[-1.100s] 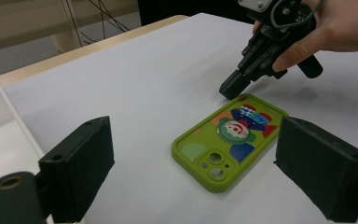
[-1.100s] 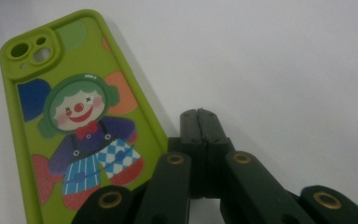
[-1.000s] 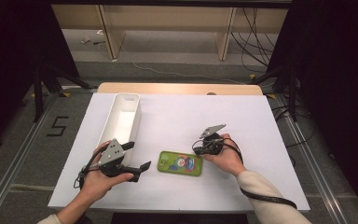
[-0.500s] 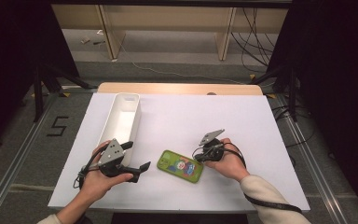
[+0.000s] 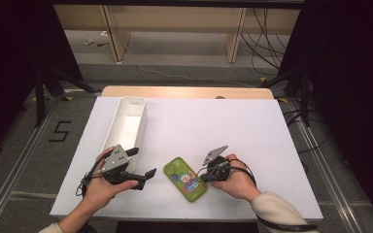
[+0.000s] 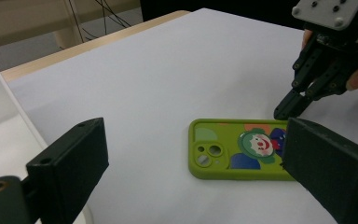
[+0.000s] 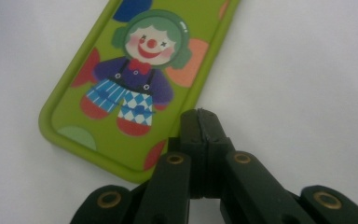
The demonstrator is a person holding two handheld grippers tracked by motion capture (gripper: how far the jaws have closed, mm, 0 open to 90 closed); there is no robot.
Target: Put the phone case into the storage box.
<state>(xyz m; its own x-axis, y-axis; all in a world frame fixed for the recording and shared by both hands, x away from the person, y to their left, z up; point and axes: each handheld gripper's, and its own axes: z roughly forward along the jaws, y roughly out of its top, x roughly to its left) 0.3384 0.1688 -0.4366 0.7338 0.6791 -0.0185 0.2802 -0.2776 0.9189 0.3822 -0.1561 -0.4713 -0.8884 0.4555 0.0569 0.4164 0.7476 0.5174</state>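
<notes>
From the high view, a green phone case [image 5: 185, 179] lies flat on the white counter [image 5: 252, 131], its long axis slanting from upper left to lower right. It sits between the two hands, nearer the right gripper [image 5: 205, 174], whose clenched tips sit right at the case's right long edge. The left gripper [image 5: 143, 162] is a little way off to the case's left, jaws apart, just beside the near end of a white bin [image 5: 126, 127]. The coming move, I judge, turns on that right gripper standing against the long side of the case, placed to nudge or turn it.

The left gripper view looks along the left gripper's own spread jaws, nothing between them; its jaws have just been closing a touch. It shows the phone case [image 6: 242, 150] lying crosswise ahead, camera cutout toward this side, and the right gripper [image 6: 286, 109] coming down at the far long edge.

The right gripper view shows the right gripper [image 7: 200, 122] pressed shut on nothing, tips at the edge near a bottom corner of the case; whether they touch it I cannot tell
</notes>
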